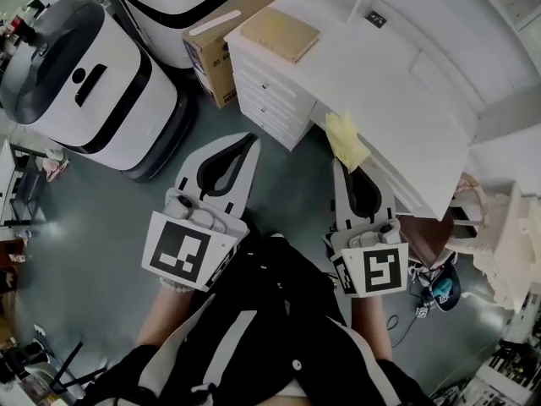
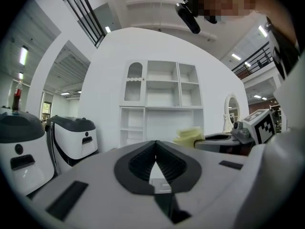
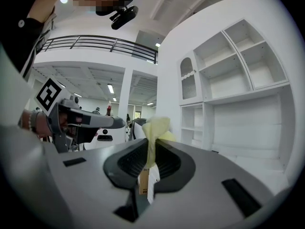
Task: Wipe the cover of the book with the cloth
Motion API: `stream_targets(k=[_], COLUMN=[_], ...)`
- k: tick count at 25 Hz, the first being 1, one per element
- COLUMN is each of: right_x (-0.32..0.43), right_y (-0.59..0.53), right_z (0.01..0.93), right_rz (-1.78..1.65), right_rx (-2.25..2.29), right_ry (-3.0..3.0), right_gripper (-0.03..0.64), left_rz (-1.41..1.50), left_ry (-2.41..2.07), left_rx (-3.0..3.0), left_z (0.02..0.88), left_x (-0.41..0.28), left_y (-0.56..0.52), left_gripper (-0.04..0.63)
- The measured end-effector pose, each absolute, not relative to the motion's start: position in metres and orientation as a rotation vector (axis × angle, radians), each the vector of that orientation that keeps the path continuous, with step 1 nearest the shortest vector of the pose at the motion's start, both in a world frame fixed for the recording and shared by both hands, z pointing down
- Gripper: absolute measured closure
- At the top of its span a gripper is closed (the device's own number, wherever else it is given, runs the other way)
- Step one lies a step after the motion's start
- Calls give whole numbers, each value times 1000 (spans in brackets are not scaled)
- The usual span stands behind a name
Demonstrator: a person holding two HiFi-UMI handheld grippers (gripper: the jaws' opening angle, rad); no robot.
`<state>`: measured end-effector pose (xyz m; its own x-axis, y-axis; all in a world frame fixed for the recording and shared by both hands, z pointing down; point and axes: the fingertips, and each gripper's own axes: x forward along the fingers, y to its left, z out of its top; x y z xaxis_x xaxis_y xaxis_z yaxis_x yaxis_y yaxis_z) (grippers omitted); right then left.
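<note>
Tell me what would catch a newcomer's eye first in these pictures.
The yellow cloth stands out, pinched in the right gripper by the near edge of the white desk. A tan book lies flat on the desk's far corner, with nothing touching it. The left gripper is shut and empty over the floor, with a bulky white-and-grey machine to its left.

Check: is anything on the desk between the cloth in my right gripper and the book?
Nothing visible. The right gripper holds the cloth by the front edge of the desk; its bare top runs to the book.
</note>
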<state>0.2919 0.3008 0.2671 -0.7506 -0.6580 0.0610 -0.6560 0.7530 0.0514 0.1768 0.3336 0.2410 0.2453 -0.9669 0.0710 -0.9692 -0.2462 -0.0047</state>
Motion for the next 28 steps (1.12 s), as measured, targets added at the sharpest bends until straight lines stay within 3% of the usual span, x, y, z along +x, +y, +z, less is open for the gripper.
stream_targets(k=[28], right_x=[86], right_y=[178], right_z=[269], right_rz=[-67], right_rx=[1241], right_ry=[-2730], right_gripper=[580], left_rz=[108], left_ry=[-1778], left_rx=[2486], left_z=[256], left_x=[-39], left_y=[210], left_gripper=[594])
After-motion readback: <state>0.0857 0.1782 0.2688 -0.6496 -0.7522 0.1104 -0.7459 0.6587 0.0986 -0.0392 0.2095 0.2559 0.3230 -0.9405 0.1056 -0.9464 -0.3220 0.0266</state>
